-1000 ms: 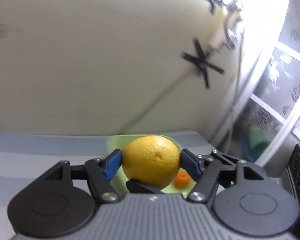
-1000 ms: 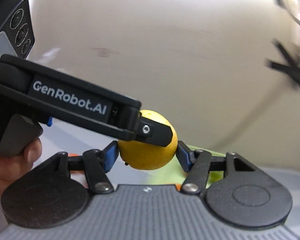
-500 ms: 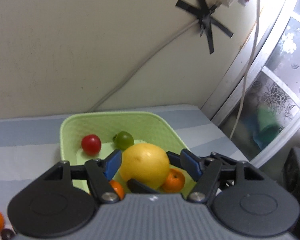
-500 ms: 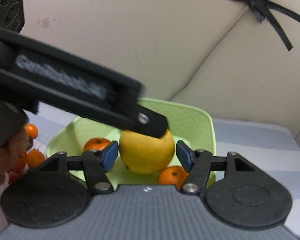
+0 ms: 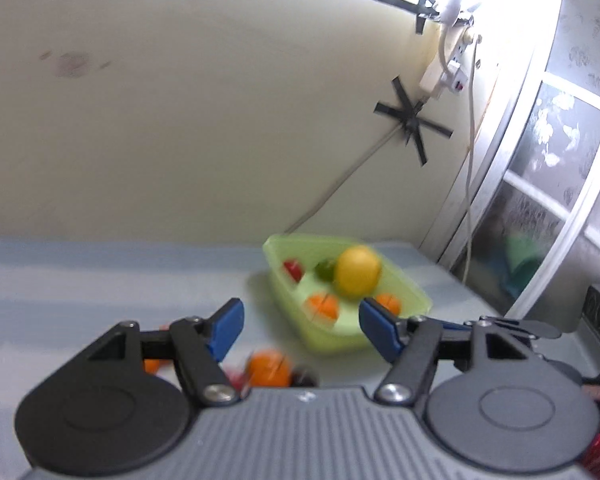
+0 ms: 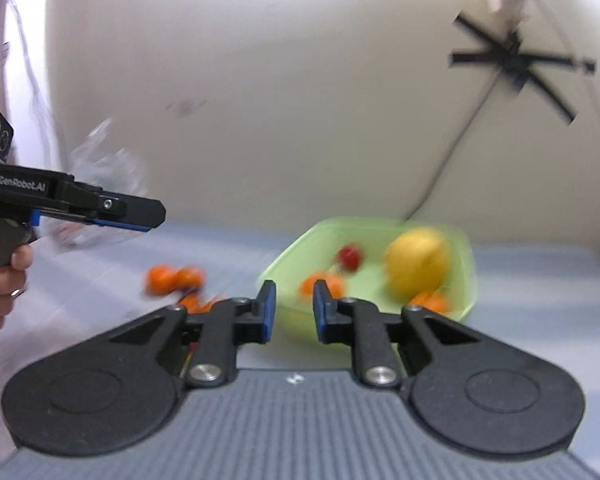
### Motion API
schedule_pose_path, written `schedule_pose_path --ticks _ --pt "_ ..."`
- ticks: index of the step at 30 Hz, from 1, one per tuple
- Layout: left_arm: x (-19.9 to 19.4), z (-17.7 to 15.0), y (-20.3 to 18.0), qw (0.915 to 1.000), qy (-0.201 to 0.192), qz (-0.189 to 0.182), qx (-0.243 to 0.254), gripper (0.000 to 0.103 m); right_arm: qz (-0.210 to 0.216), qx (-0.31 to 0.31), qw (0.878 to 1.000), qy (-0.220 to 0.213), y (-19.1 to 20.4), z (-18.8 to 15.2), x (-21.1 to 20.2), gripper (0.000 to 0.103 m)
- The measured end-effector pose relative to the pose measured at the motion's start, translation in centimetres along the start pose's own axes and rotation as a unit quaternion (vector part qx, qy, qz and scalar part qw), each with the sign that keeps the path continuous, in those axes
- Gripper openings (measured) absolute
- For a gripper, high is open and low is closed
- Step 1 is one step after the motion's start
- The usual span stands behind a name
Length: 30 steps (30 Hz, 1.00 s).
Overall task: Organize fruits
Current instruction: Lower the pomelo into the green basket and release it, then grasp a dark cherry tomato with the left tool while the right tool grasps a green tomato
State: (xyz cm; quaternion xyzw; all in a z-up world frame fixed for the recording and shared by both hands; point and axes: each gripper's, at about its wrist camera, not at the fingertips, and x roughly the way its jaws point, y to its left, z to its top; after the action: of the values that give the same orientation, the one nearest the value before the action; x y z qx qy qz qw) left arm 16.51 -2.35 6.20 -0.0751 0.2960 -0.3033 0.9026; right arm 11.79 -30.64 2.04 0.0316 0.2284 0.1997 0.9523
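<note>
A green plastic basket [image 5: 413, 298] stands on the table and holds a large yellow citrus [image 5: 357, 272], a red fruit [image 5: 293, 269], a green fruit [image 5: 324, 269] and small oranges [image 5: 323, 307]. My left gripper [image 5: 300, 326] is open and empty, drawn back from the basket. My right gripper [image 6: 294, 314] is empty with its jaws a narrow gap apart, in front of the basket [image 6: 469, 256]. The yellow citrus [image 6: 417, 266] lies in the basket's right part.
Loose small oranges [image 6: 172, 278] lie on the table left of the basket; one orange [image 5: 268, 368] and dark small fruits sit just under my left gripper. A wall with taped cable stands behind; a window frame [image 5: 555, 184] is at the right.
The yellow citrus was held between the grippers over the basket; now it lies in the basket. Both grippers have pulled back; the left has opened wide, the right has narrowed.
</note>
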Motion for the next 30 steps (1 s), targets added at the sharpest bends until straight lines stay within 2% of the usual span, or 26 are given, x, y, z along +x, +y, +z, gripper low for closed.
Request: schedule_pose_path --ticks 3,8,9,11,16,22,24,26,30 --pt "-1.4 -2.4 1.8 0.9997 0.012 0.01 -0.019 0.063 0.028 0.007 0.999 0.029 2.2 -1.8 1.1 0.023" --pt "-1.1 -4.3 4.5 0.9971 0.034 0.012 -0.067 0.063 0.054 0.021 0.996 0.06 4.7 -2.5 3.9 0.025" --pt "-0.7 -4.6 4.5 0.9971 0.039 0.01 -0.064 0.063 0.051 0.015 0.997 0.06 5.4 -2.8 4.0 0.028" --pt "0.0 -5.0 4.3 0.9976 0.049 0.013 -0.047 0.063 0.036 -0.002 0.998 0.054 6.2 -2.7 4.0 0.043" --pt "2.0 -5.2 3.5 0.9978 0.063 0.006 -0.02 0.063 0.024 -0.005 0.997 0.07 5.9 -3.0 5.2 0.043" --pt "3.8 -5.3 3.5 0.9971 0.073 0.017 -0.012 0.044 -0.002 -0.012 0.996 0.087 5.5 -3.2 6.0 0.043" --pt "4.1 -5.1 3.4 0.9969 0.076 0.02 -0.013 0.035 -0.006 -0.015 0.996 0.086 5.6 -3.3 6.0 0.039" --pt "4.3 -5.2 3.3 0.9965 0.08 0.018 -0.015 0.024 -0.001 -0.021 0.996 0.086 5.8 -3.4 5.9 0.028" --pt "3.4 -5.8 2.8 0.9964 0.083 0.01 -0.012 0.024 -0.007 -0.029 0.996 0.081 6.2 -3.8 4.9 0.027"
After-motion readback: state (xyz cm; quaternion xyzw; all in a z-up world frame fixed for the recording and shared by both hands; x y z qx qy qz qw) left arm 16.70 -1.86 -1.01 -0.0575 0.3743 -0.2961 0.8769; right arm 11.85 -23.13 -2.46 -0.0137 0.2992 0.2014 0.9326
